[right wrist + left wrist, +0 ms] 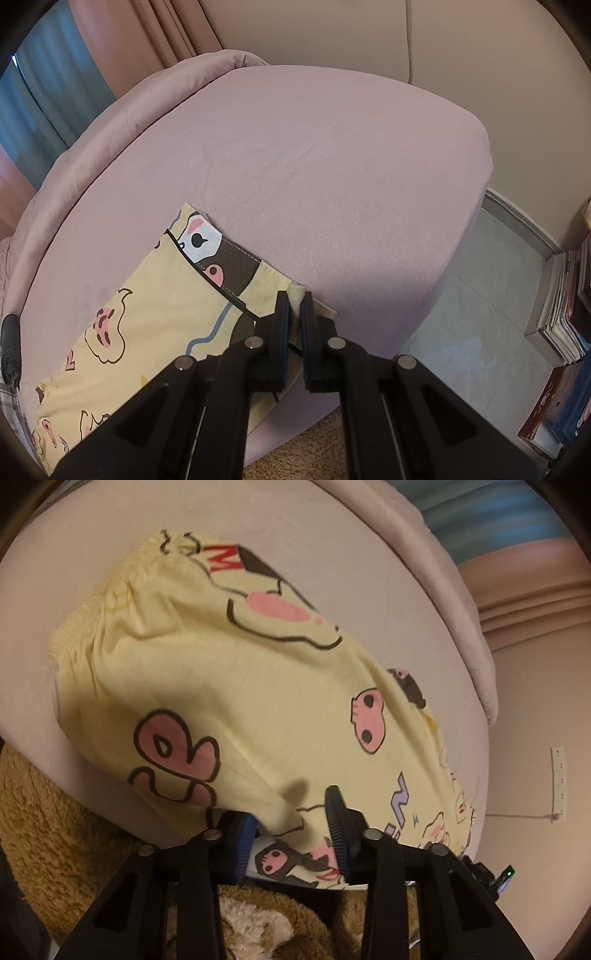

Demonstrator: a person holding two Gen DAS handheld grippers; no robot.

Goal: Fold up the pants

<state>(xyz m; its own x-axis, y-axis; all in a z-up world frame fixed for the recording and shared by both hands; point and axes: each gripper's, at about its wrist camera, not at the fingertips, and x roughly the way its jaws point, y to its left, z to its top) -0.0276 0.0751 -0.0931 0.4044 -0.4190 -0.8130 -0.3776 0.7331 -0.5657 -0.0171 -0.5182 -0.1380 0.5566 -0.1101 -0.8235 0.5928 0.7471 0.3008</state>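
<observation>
Pale yellow pants (240,683) with cartoon prints lie spread on a pink sheeted mattress (332,554), the elastic waistband toward the far left. My left gripper (291,812) sits at the near hem, jaws apart, with a folded edge of the cloth lying between the blue pads and not visibly squeezed. In the right wrist view another hem corner of the pants (147,314) rests near the mattress (332,166) edge. My right gripper (294,299) is shut on that corner, a small bit of yellow cloth pinched between its fingertips.
A rolled pink blanket (443,572) runs along the far side of the mattress, also visible as the blanket (92,147). A brown fluffy rug (44,830) lies below the near edge. Grey floor tiles (480,314) and stacked books (569,295) are at the right.
</observation>
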